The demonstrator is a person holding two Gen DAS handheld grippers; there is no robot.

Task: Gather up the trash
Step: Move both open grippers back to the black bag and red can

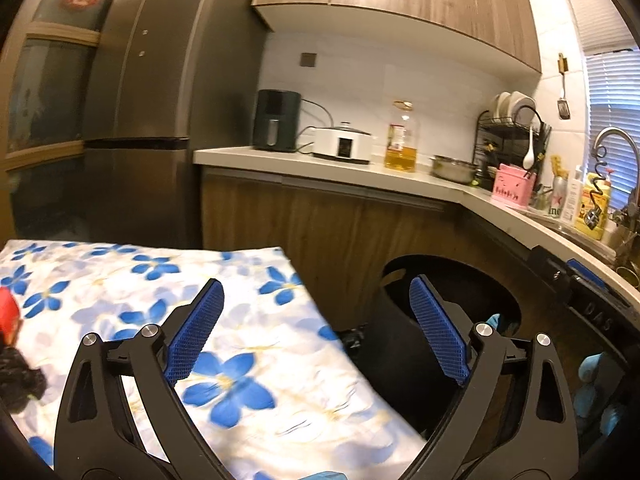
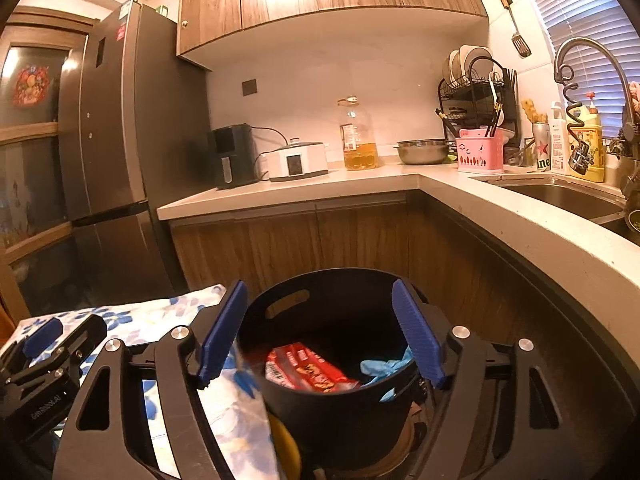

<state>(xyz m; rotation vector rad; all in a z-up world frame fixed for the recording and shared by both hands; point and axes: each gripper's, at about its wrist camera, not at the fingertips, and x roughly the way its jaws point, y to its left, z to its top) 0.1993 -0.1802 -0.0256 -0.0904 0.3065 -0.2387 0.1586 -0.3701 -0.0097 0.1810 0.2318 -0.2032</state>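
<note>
**A:** Where do your two grippers stand?

**B:** Your right gripper (image 2: 318, 332) hangs over the black bin (image 2: 336, 396), fingers spread wide with nothing between the blue pads (image 2: 416, 336). The bin's mouth fills the gap between them. Your left gripper (image 1: 316, 332) is also spread wide and holds nothing; in its view one pad sits over the flowered cloth (image 1: 240, 360) and the other over the bin (image 1: 400, 344) at 3 o'clock.

**A:** And the trash?

**B:** In the right wrist view you see a red snack wrapper (image 2: 308, 368) lying inside the bin, toward 6 o'clock of its opening, with a crumpled blue glove (image 2: 386, 366) just beside it at 3 o'clock. In the left wrist view a red item (image 1: 8, 312) shows at the 9 o'clock edge of the cloth, cut off by the frame, and a dark fuzzy clump (image 1: 20, 380) lies just below it; you cannot tell what either is.

**A:** How does the bin sit against the table?

**B:** It stands just beside the cloth's edge, at 3 o'clock from the table, in front of the wooden cabinets (image 2: 288, 244). Your left gripper (image 2: 52, 348) shows at 9 o'clock in the right view, over the cloth (image 2: 136, 320).

**A:** Anything else nearby?

**B:** The counter (image 2: 280, 188) runs across at 12 o'clock with an oil bottle (image 2: 358, 136) and a steel bowl (image 2: 422, 152) on it.
</note>
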